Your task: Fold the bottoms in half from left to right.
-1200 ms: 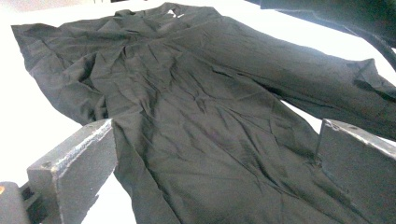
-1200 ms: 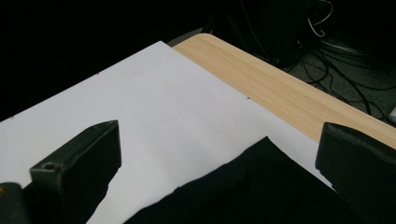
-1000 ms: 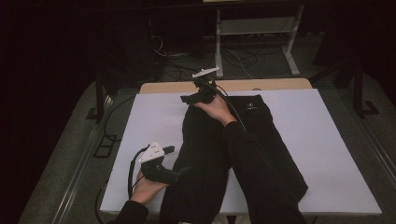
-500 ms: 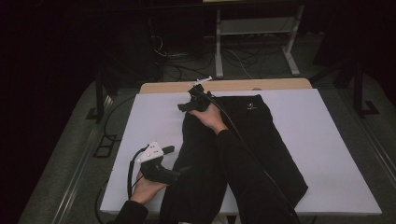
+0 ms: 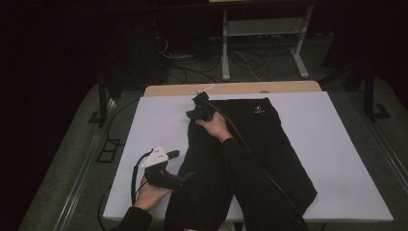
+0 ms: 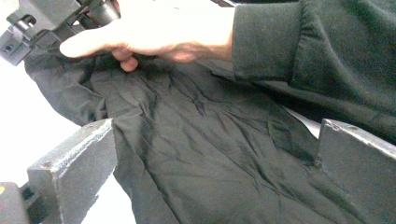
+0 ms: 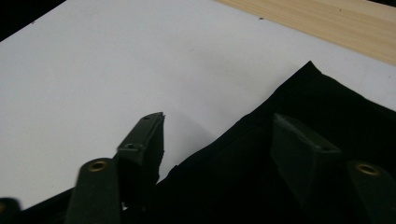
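Nearest the camera in the high view, the left gripper (image 5: 185, 177) sits low at the near-left side of the black garment (image 5: 269, 159), pointing across at its left edge. In the left gripper view its jaws stand wide apart with wrinkled cloth spread between them, pads not pressing on anything, so it's released.

The garment, trousers by the look of it, lies flat with its long axis running from the near edge of the table away to the far side, waistband end far.

The right gripper (image 5: 192, 114) is the one that matters. It's down at the far-left corner of the garment, and in the right gripper view (image 7: 219, 140) the hem edge (image 7: 261, 119) runs diagonally right between the two jaws: one jaw over bare white surface, the other over black cloth. The jaws have just been closing, with that edge between them, but there's a gap and I don't see the pads pinching yet. My guess is the grab is about to land on that corner, so the edge needs to stay centred.

Surface is a white board (image 5: 337, 144) on a wooden tabletop (image 5: 288, 87). Beyond that, dark room, floor cables (image 5: 183, 72), a white frame stand (image 5: 262, 33).
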`<state>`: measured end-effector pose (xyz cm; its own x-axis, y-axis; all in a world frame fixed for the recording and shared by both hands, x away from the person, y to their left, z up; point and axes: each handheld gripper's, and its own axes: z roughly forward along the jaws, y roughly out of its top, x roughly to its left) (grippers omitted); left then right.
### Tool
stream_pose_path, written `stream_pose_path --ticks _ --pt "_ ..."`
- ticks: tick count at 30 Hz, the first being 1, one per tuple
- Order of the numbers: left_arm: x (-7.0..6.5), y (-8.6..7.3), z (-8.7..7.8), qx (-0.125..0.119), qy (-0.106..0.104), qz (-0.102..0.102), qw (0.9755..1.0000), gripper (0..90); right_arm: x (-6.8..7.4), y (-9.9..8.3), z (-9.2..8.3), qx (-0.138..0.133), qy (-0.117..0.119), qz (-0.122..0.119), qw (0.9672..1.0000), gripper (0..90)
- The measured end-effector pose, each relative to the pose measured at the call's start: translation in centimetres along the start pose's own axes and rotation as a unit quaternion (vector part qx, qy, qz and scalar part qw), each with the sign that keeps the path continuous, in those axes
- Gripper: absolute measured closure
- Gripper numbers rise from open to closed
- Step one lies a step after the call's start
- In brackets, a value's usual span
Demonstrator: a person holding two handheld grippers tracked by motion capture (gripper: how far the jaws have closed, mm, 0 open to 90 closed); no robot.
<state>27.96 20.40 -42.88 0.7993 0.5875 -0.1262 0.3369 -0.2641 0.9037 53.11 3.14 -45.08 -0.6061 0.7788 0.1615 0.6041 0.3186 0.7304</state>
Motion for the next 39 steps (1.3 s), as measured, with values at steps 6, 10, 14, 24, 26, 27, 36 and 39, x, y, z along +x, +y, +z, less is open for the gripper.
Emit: stream_pose_path --ticks 6,10,14,24,26,27,36,39 --pt "0.0 0.0 0.0 0.0 0.004 0.002 1.0 0.0 0.0 -0.4 0.2 0.0 -0.015 0.003 0.9999 46.5" --pt "0.1 0.0 -0.1 -0.001 0.007 0.002 1.0 0.0 0.2 -0.4 0.3 -0.003 -0.022 -0.005 0.9997 53.0" --pt "0.2 0.0 -0.2 -0.004 0.012 -0.002 0.9999 0.0 0.6 -0.5 0.4 -0.002 -0.036 -0.012 0.9993 62.3" --pt "0.0 -0.2 -0.4 0.001 0.038 -0.005 0.9992 0.0 0.5 -0.3 0.3 0.01 -0.027 -0.004 0.9996 84.5" --pt "-0.1 -0.3 -0.5 0.007 0.042 -0.006 0.9991 0.0 0.5 -0.3 0.2 0.012 -0.026 -0.007 0.9996 84.9" --pt "-0.2 -0.3 -0.6 0.013 0.046 -0.006 0.9988 0.0 0.5 -0.3 0.1 0.012 -0.027 -0.009 0.9995 85.2" --pt "-1.1 -0.1 -0.8 0.029 0.04 -0.007 0.9988 0.0 0.3 -0.2 -1.1 -0.011 -0.032 -0.016 0.9993 85.9" --pt "-1.6 0.0 -0.9 0.043 0.045 -0.003 0.998 0.0 0.3 -0.2 -1.5 -0.016 -0.031 -0.013 0.9993 85.9"
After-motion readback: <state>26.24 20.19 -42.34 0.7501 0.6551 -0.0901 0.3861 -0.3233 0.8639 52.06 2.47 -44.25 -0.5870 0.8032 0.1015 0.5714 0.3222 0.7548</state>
